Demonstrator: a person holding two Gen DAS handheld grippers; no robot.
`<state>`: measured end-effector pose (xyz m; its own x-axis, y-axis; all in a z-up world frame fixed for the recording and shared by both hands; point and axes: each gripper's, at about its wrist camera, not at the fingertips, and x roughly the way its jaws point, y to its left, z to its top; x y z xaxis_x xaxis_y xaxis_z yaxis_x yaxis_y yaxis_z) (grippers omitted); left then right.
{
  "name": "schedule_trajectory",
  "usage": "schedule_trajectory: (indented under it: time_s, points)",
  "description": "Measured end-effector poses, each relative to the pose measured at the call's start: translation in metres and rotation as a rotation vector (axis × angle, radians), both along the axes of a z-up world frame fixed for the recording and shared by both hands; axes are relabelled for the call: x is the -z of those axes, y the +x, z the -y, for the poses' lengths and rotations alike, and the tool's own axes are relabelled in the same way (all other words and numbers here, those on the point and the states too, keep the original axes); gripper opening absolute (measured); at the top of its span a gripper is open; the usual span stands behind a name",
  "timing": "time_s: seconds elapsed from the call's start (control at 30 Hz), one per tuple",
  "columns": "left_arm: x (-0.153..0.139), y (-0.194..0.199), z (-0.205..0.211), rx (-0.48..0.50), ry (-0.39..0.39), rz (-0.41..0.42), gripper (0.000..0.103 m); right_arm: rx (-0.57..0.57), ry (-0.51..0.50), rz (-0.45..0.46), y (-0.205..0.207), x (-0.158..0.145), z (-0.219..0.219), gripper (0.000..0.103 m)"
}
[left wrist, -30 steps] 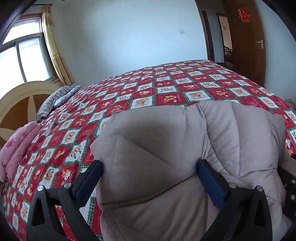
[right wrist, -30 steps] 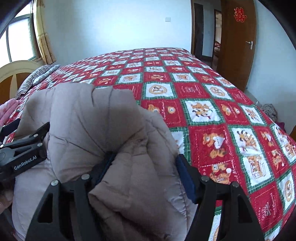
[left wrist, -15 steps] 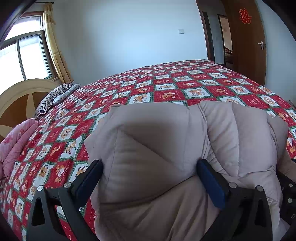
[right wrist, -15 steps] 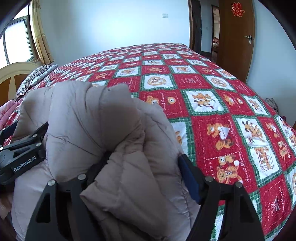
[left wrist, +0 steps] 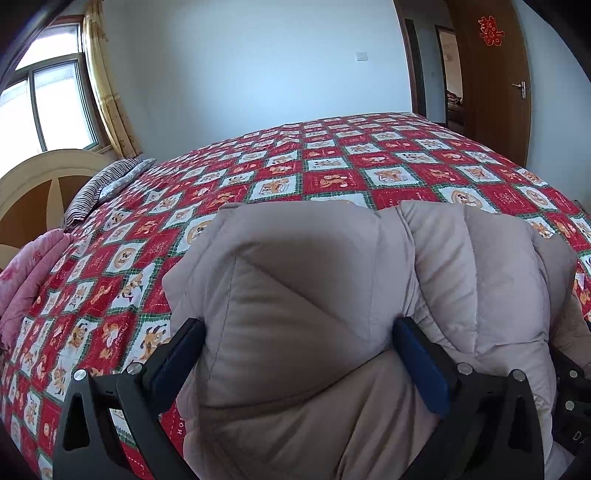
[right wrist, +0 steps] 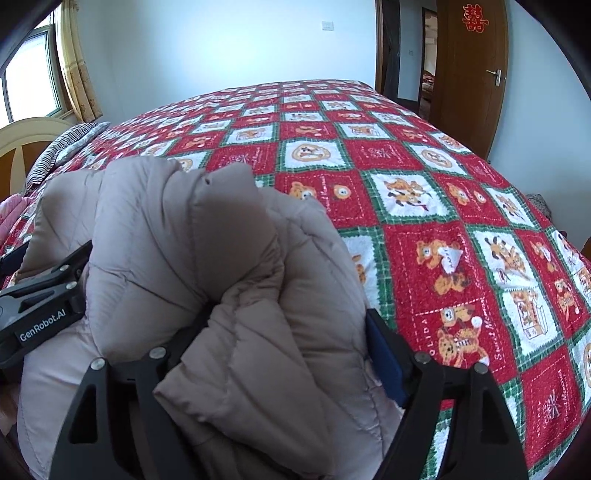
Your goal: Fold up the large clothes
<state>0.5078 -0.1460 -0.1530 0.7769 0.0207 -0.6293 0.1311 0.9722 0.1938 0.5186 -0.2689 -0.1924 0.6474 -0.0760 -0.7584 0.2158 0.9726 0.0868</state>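
I see a wide bed covered by a red, green and white patchwork quilt with cartoon animal squares [right wrist: 424, 192], spread flat and smooth to its far edge. The task's thing, a puffy beige quilted down coat [left wrist: 314, 295], sits bunched at the near edge of the bed, right in front of both cameras. My left claw [left wrist: 295, 354] straddles a thick fold of the coat: the blue pads [left wrist: 421, 369] stand far apart with the padding bulging between them and pressing against both, so I read it as holding the coat across a wide bundle. My right claw [right wrist: 284, 350] has a rolled fold of the coat between its fingers; its jaws are opening, the right pad [right wrist: 384, 362] against the fabric, the left one hidden under it, so I cannot tell whether it still grips. From the right wrist view the left claw's black body shows at the left, lettered "GenRobot.AI". At the bed's left end stands a cream and brown wooden headboard [left wrist: 40, 184], with a black-and-white striped pillow [left wrist: 107, 184] and a pink bundled blanket [left wrist: 26, 280] beside it. Beyond are pale blue-white walls, a window with a yellow curtain [left wrist: 107, 85] on the left, and a brown wooden door [right wrist: 469, 70] bearing a red paper ornament [right wrist: 472, 18] on the right.
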Motion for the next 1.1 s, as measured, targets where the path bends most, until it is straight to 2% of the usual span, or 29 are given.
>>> schedule_trajectory:
  time_s: [0.63, 1.1]
  points:
    - [0.0008, -0.0001, -0.0005, -0.008, 0.01, 0.005, 0.102, 0.002, -0.004, -0.015, 0.0027, 0.002, -0.0014, 0.083]
    - [0.0007, -0.0005, 0.0004, -0.01, 0.016, 0.006, 0.102, 0.003, 0.032, -0.023, 0.0036, 0.0041, 0.0021, 0.084]
